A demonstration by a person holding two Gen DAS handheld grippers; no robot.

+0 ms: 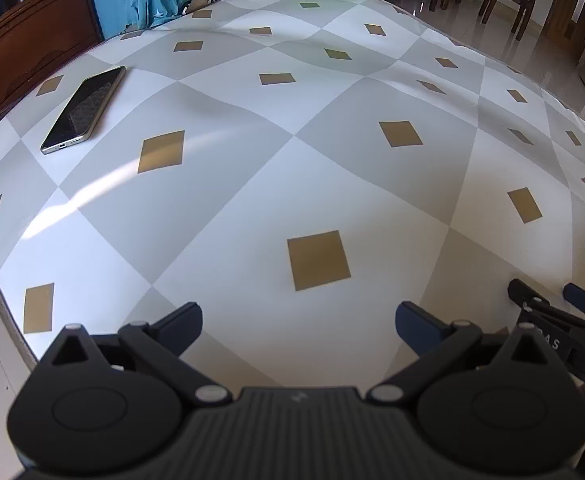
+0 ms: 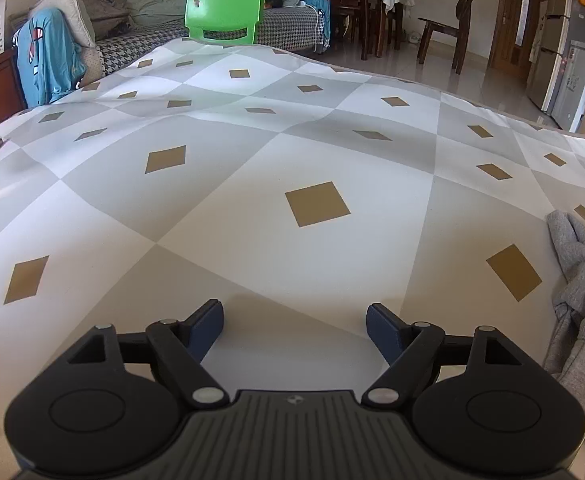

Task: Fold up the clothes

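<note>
A crumpled grey garment [image 2: 584, 304] lies at the right edge of the table in the right wrist view, to the right of my right gripper. My right gripper [image 2: 294, 322] hangs over the checked tablecloth [image 2: 252, 216], open, with nothing between its blue pads. In the left wrist view my left gripper [image 1: 298, 322] is open too, over bare tablecloth [image 1: 292, 184], nothing between its fingers. The right gripper [image 1: 552, 304] shows at the lower right of that view, close beside the left one. The garment is outside the left wrist view.
A phone [image 1: 84, 110] lies face up on the cloth at the far left. Behind the table stand a green plastic chair [image 2: 224, 10], a sofa with blue clothing [image 2: 48, 60] draped on it, and wooden chairs [image 2: 448, 28] on a tiled floor.
</note>
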